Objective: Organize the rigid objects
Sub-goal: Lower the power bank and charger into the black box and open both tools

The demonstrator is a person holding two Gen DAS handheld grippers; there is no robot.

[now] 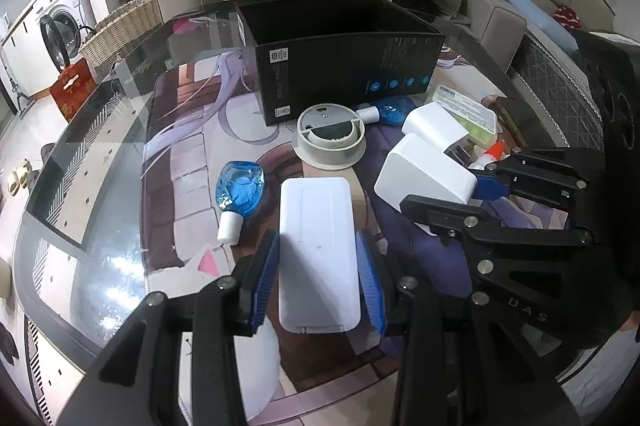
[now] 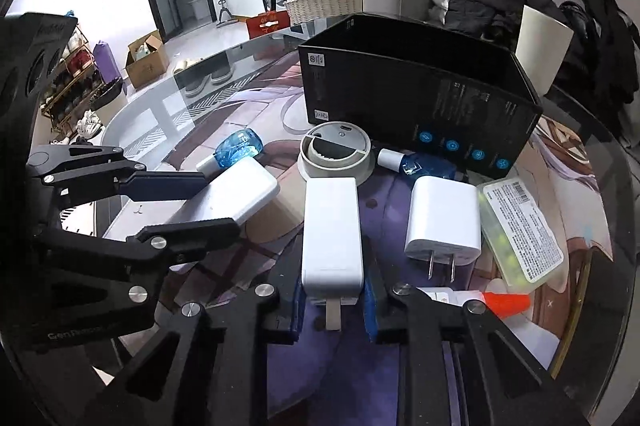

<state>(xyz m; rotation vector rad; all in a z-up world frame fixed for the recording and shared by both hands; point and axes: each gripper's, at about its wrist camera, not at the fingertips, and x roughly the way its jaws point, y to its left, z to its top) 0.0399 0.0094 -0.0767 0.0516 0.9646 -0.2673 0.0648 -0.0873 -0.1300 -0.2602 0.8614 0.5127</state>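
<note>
The white power bank [image 1: 318, 252] lies flat between the blue pads of the left gripper [image 1: 318, 278], which is clamped on its long sides just above the glass table [image 1: 100, 266]; the right wrist view shows it from the side, slanting out of that gripper [image 2: 224, 202]. The right gripper [image 2: 334, 300] is clenched on a white charger [image 2: 332, 238], whose folding plug sticks out toward the camera, something only the right wrist view shows; in the left wrist view the same charger [image 1: 426, 176] appears as a plain white block in the right gripper [image 1: 476, 194]. Only the right wrist view shows the prongs of a second white charger [image 2: 442, 226] lying beside a clear box of yellow-green pellets [image 2: 520, 226]. Both views show the open black box [image 1: 340, 66] behind a round grey device [image 1: 330, 138], and two blue bottles [image 1: 240, 190]. Both grippers point steeply down at the table, side by side.
</note>
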